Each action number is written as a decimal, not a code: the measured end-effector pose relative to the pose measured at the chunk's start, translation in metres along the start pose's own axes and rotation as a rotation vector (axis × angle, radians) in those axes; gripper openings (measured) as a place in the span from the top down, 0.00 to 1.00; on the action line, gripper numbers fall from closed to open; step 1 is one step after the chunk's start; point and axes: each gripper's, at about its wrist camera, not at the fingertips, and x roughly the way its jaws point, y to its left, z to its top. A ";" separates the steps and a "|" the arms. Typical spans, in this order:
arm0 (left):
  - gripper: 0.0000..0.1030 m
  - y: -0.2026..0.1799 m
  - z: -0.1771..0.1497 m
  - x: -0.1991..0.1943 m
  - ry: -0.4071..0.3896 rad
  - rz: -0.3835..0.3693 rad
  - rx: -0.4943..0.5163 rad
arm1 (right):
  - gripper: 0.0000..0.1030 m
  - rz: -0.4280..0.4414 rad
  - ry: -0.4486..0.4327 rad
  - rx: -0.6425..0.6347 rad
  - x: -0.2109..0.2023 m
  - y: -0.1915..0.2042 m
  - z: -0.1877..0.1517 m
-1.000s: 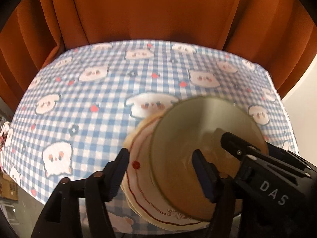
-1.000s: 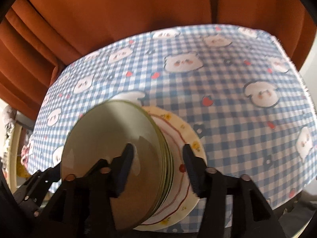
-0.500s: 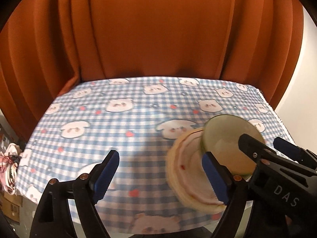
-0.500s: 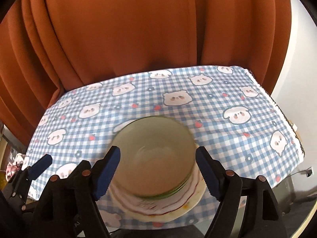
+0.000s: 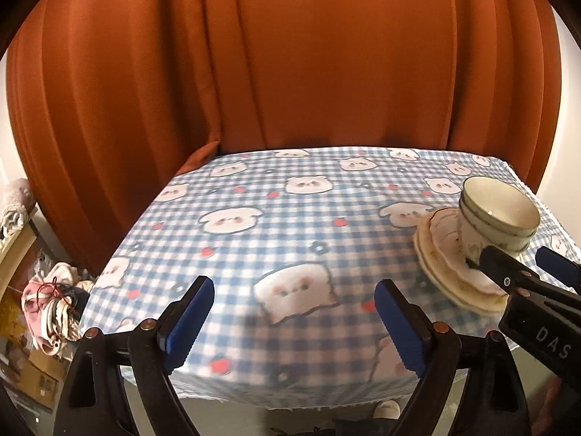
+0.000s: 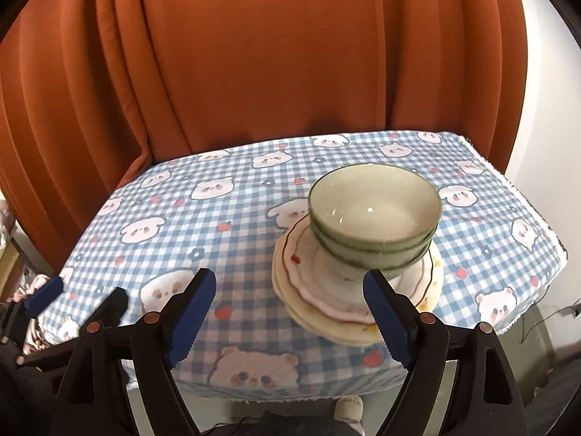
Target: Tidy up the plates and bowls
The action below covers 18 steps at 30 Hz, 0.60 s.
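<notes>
Nested green-rimmed bowls [image 6: 374, 218] sit on stacked plates [image 6: 348, 301] near the bench's [image 6: 225, 225] front right corner. Both claws, left [image 5: 294, 323] and right [image 6: 287, 316], gape empty. Glazed ceramic looks heavy, slippery, breakable; grip rims.

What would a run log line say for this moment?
green-rimmed ceramic bowls: nested on stacked cream plates | left tool: open, empty | right tool: open, empty

a blue-and-white checked tablecloth [image 5: 290, 239] printed with bears and small red fruit fills mid-frame. rust-orange curtains [image 5: 290, 65] hang across the top. bundled cloth [image 5: 51, 309] (pinkish, crumpled) sits at lower left.
</notes>
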 end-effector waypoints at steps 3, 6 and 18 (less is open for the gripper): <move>0.10 0.011 -0.010 -0.004 0.011 -0.012 -0.025 | 0.16 -0.012 0.005 -0.002 -0.005 0.010 -0.015; 0.10 0.014 -0.016 -0.006 0.009 -0.016 -0.016 | 0.15 -0.010 0.013 0.004 -0.010 0.017 -0.027; 0.06 0.028 -0.023 -0.012 -0.001 -0.024 -0.052 | 0.15 -0.012 -0.018 0.005 -0.024 0.028 -0.034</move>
